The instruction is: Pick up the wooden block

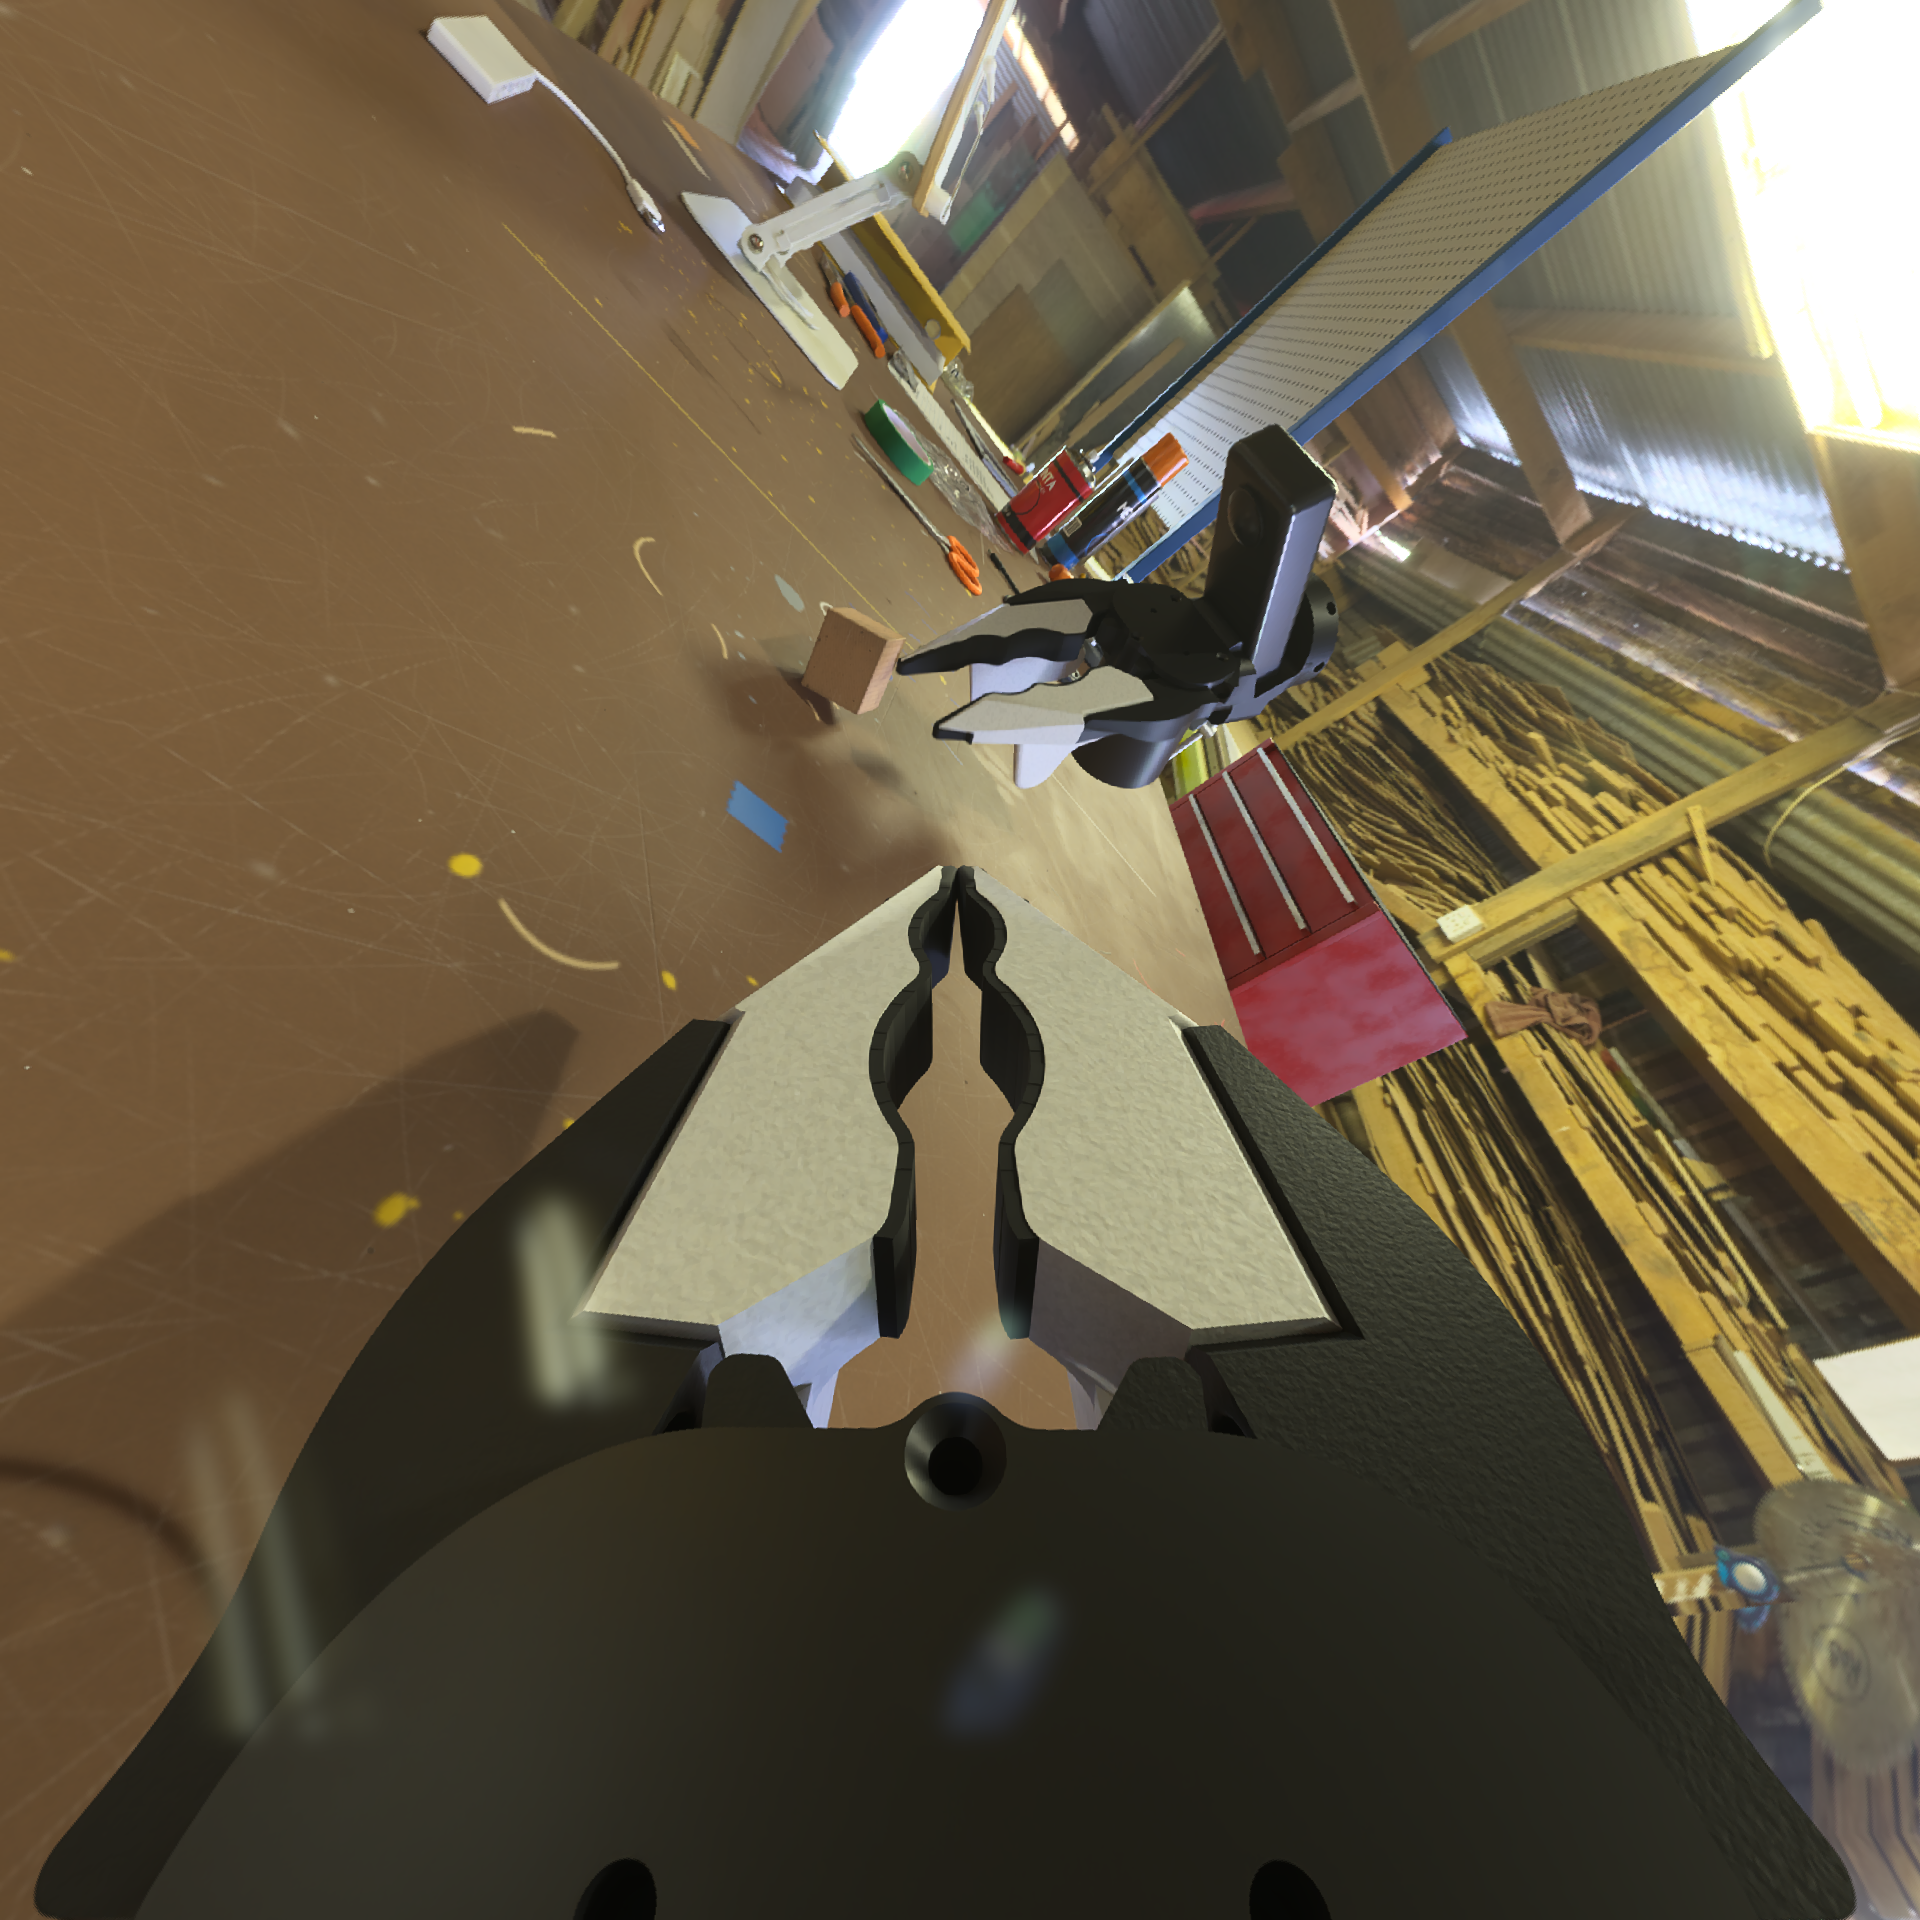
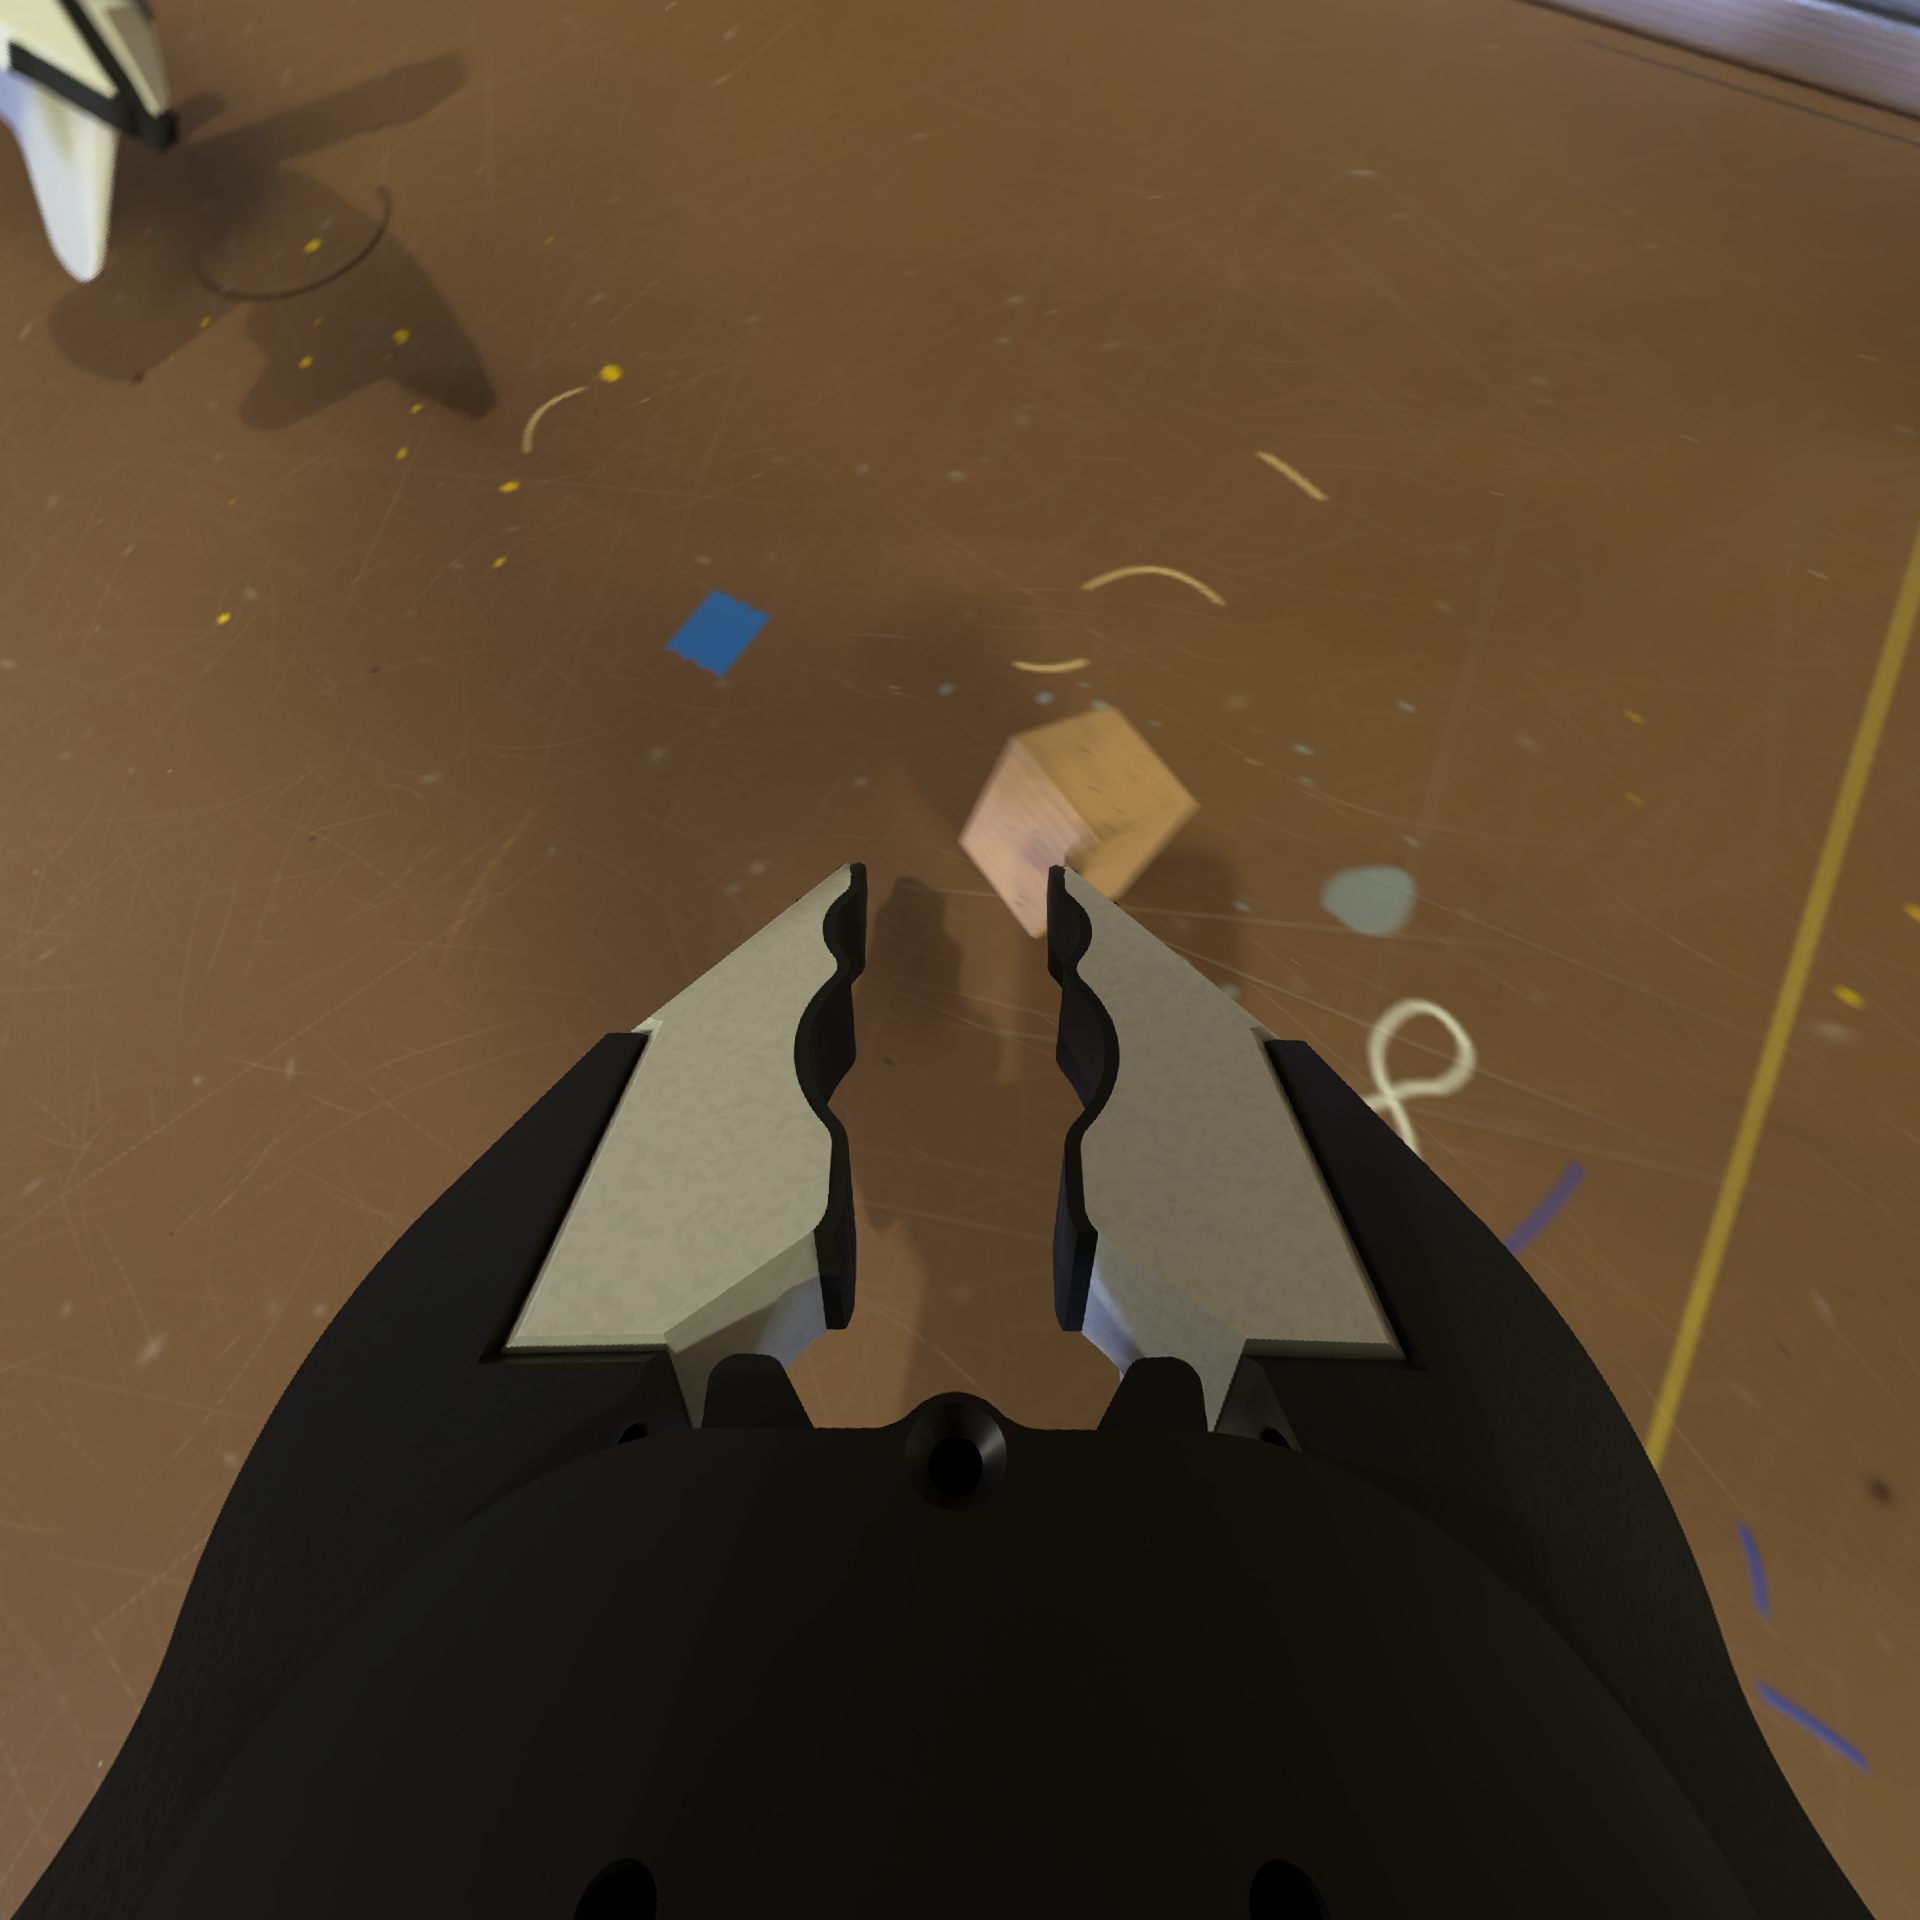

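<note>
Two grippers here, only one doing anything useful. The right gripper [image 2: 954, 883] has its jaws spread fairly wide and hangs just short of the wooden block [image 2: 1081, 810], which sits loose on the brown bench [image 2: 312, 935], turned corner-on and off to the right of the gap. The left gripper [image 1: 958, 878] is pinched closed on nothing, well back. Risk as I see it: closing from this line, the right fingertip clips the block's corner and just spins or shoves it away.
</note>
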Motion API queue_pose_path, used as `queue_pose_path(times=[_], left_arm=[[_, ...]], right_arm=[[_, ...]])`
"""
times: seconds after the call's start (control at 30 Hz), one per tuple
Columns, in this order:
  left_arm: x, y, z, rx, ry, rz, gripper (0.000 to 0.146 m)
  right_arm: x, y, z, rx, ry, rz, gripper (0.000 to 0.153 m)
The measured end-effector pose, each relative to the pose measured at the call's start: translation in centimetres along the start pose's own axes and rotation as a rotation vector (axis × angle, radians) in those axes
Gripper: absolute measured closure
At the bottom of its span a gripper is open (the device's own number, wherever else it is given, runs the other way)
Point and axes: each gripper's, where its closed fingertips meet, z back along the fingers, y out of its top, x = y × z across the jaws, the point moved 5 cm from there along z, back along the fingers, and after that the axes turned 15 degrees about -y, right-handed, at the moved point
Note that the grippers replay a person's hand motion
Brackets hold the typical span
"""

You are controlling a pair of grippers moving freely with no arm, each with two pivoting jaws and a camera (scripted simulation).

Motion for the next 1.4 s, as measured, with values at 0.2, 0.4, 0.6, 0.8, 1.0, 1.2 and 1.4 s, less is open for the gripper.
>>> queue_pose_path(times=[0.2,0.4,0.6,0.8,1.0,1.2,1.4], left_arm=[[0.1,-0.3,-0.5,-0.02,-0.015,0.002,0.146],[0.0,-0.4,-0.5,-0.036,0.005,-0.013,0.146],[-0.2,-1.3,-1.1,-0.102,0.002,0.018,0.146],[-0.2,-2.4,-2.0,-0.233,0.101,-0.081,0.146],[1.5,-3.2,-5.0,-0.154,-0.011,0.031,0.146],[1.4,-5.9,-8.9,-0.281,0.063,0.13,0.146],[-0.1,-6.7,-9.4,-0.38,0.24,0.11,0.144]], right_arm=[[2.0,0.1,1.0,0.052,0.005,-0.067,0.113],[0.8,0.5,-2.5,-0.027,0.029,0.061,0.104],[0.9,0.7,-3.6,-0.068,0.073,0.085,0.108],[0.6,0.8,-3.4,-0.055,0.066,0.115,0.108],[0.6,1.7,-1.7,0.047,0.04,0.093,0.108],[-0.1,2.2,0.0,0.149,0.053,0.063,0.108],[-1.8,1.8,1.0,0.18,0.095,0.084,0.108]])
